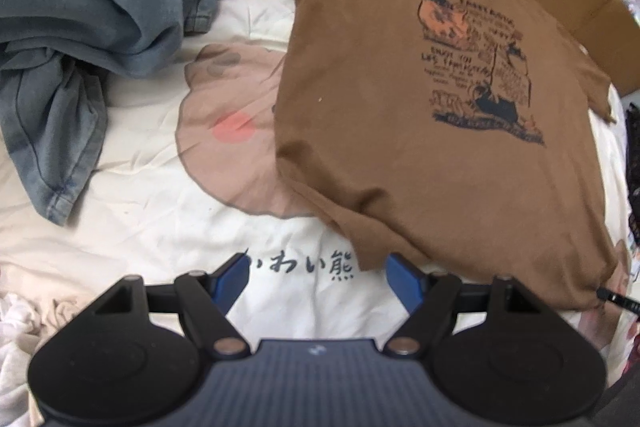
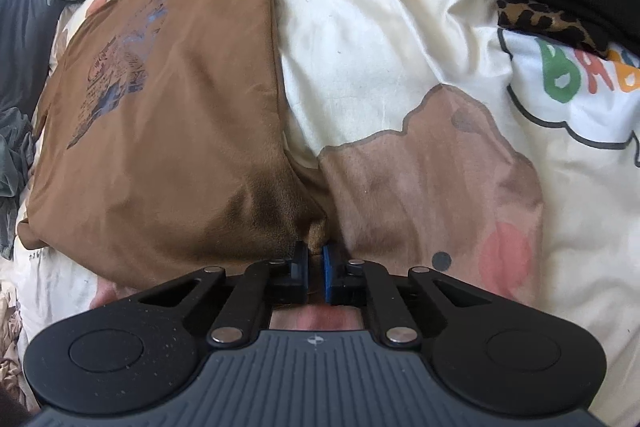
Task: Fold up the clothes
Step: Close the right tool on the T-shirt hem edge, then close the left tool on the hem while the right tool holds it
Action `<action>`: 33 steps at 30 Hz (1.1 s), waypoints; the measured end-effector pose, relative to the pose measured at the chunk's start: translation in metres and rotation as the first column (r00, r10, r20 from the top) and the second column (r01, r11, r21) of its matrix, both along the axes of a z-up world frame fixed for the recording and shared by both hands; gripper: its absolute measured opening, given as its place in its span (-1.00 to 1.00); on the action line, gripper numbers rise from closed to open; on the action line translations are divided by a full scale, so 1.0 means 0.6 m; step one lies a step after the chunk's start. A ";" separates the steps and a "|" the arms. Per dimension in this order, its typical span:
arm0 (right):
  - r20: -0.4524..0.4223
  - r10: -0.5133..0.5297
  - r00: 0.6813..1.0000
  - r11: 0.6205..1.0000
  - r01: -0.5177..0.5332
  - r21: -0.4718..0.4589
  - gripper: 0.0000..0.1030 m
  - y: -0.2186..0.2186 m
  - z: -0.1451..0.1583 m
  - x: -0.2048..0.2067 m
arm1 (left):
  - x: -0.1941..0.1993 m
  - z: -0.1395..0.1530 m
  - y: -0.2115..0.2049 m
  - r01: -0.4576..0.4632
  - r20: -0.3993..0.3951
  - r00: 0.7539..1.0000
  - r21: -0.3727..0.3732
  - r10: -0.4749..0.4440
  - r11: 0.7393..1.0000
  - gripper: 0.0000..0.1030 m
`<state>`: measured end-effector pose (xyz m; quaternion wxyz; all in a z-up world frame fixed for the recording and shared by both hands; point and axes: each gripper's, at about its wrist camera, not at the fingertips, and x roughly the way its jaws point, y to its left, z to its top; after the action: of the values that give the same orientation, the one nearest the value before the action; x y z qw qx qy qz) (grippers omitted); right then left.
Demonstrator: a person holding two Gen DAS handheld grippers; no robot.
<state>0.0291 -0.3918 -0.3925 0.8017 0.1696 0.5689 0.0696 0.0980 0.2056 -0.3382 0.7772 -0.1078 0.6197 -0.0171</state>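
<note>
Brown cotton T-shirt (image 1: 400,107), dark print facing up, is being spread flat on the bed cover (image 1: 160,247). Its hem corner is being pinched by the right tool (image 2: 316,259); left tool (image 1: 316,279) is being held released.

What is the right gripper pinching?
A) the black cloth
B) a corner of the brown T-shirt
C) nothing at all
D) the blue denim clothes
B: the right gripper is shut on the bottom corner of the brown T-shirt, whose fabric bunches up between the pads.
</note>
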 end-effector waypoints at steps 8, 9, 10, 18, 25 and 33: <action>-0.013 -0.005 1.000 1.000 0.004 -0.010 -0.93 -0.011 0.043 -0.004 | -0.014 0.000 0.036 -0.127 0.082 0.987 -0.104 0.135 0.987 0.41; -0.013 -0.003 1.000 1.000 0.003 -0.014 -0.93 -0.012 0.050 -0.002 | -0.018 -0.003 0.042 -0.146 0.086 0.984 -0.117 0.156 0.982 0.39; -0.012 -0.002 1.000 1.000 0.002 -0.019 -0.93 -0.012 0.056 -0.001 | -0.021 -0.006 0.047 -0.165 0.090 0.980 -0.130 0.177 0.978 0.30; -0.003 0.002 1.000 0.998 -0.002 -0.062 -0.93 -0.012 0.096 0.025 | -0.040 -0.051 0.057 -0.272 0.068 0.951 -0.281 0.301 0.921 0.10; -0.020 0.004 1.000 0.995 -0.006 -0.100 -0.93 0.001 0.104 0.040 | -0.044 -0.078 0.043 -0.309 0.061 0.933 -0.368 0.355 0.877 0.10; -0.049 -0.011 0.999 0.994 0.005 -0.113 -0.93 0.007 0.093 0.038 | -0.039 -0.113 0.015 -0.228 0.051 0.965 -0.308 0.256 0.924 0.10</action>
<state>0.0517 -0.3879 -0.3365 0.7959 0.1281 0.5910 0.0298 0.0745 0.2143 -0.4059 0.7750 -0.2991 0.5563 -0.0195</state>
